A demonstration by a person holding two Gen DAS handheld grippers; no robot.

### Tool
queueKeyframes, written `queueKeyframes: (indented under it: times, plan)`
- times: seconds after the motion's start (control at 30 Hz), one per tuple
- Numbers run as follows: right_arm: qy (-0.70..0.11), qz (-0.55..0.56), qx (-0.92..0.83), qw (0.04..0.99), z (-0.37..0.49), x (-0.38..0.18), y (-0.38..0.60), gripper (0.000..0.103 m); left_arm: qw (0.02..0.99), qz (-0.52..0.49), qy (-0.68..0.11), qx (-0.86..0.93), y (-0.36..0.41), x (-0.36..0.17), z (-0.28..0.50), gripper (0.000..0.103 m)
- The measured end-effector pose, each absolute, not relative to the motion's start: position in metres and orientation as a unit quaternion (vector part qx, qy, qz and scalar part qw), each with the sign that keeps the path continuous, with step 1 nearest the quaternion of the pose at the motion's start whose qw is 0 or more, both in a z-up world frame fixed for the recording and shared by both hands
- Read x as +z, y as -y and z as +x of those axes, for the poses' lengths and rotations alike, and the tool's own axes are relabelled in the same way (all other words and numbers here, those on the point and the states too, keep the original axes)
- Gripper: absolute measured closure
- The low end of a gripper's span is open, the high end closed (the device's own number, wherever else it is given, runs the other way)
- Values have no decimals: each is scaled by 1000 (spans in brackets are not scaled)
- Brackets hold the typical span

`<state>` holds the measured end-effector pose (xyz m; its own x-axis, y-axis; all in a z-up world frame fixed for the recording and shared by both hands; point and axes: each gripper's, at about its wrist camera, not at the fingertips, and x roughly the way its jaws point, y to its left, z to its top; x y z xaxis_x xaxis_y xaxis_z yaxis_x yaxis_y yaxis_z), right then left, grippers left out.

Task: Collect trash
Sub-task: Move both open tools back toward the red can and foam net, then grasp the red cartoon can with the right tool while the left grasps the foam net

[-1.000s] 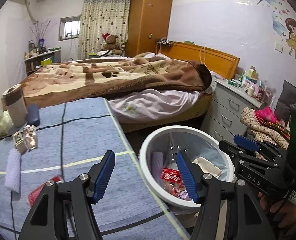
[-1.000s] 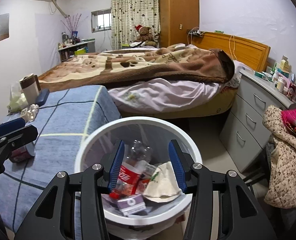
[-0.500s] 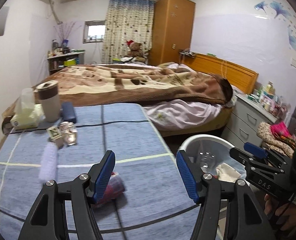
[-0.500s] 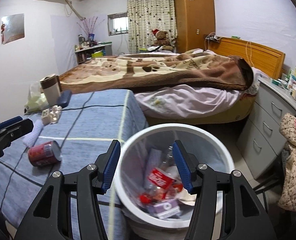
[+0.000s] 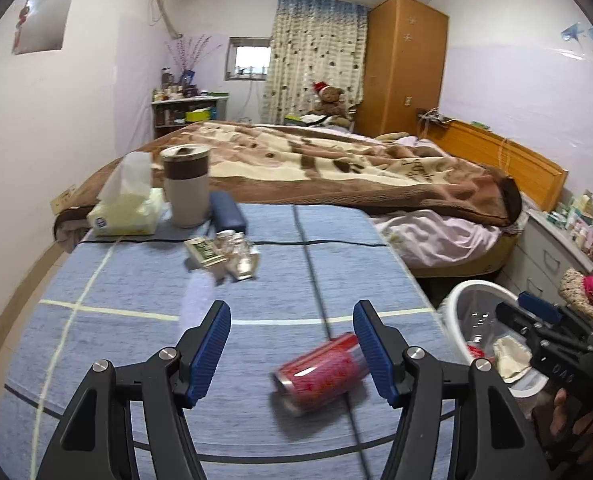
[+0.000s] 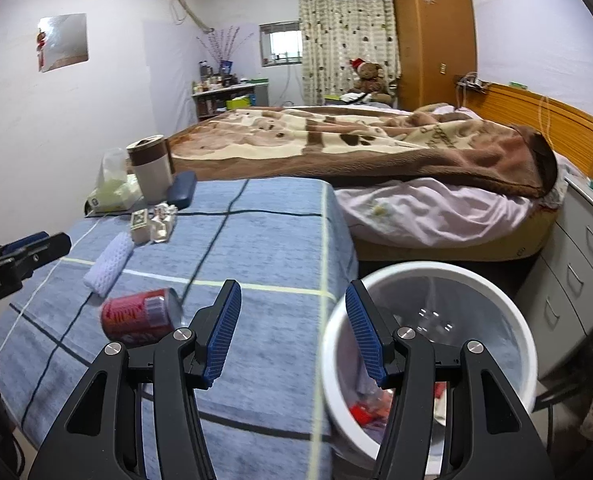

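Note:
A red drink can (image 5: 320,372) lies on its side on the blue checked table cover (image 5: 136,340), in front of my open left gripper (image 5: 291,316) and close to its right finger; nothing sits between the pads. The same can (image 6: 138,316) shows left of my right gripper (image 6: 292,312), which is open and empty over the table's edge beside the white trash bin (image 6: 436,276). Red wrappers and crumpled paper lie in the bin (image 5: 456,296). A white foam net sleeve (image 6: 110,266) lies beyond the can.
At the table's far end stand a tissue pack (image 5: 124,212), a lidded cup (image 5: 186,188), a blue case (image 5: 226,212) and small boxes with vials (image 5: 224,254). A bed with a brown blanket (image 6: 376,140) lies behind, and grey drawers (image 6: 576,264) stand right of the bin.
Both views have swung left from the bin toward the table. The right gripper's pads have widened off the bottle, which stays in the bin. The red can has come into view before the left gripper.

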<state>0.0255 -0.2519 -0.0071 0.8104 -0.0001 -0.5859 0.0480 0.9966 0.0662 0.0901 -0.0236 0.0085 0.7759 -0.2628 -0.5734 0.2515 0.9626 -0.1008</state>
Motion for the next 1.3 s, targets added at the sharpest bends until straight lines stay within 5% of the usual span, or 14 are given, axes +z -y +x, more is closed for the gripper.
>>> queueKeyframes:
  times: [0.6, 1.3]
  plan:
    - [-325, 20, 68, 943, 81, -14, 201, 47, 931, -26, -354, -82, -31, -36, 139, 39]
    - [-422, 118, 126, 890, 68, -56, 162, 47, 908, -10, -405, -102, -41, -81, 199, 40]
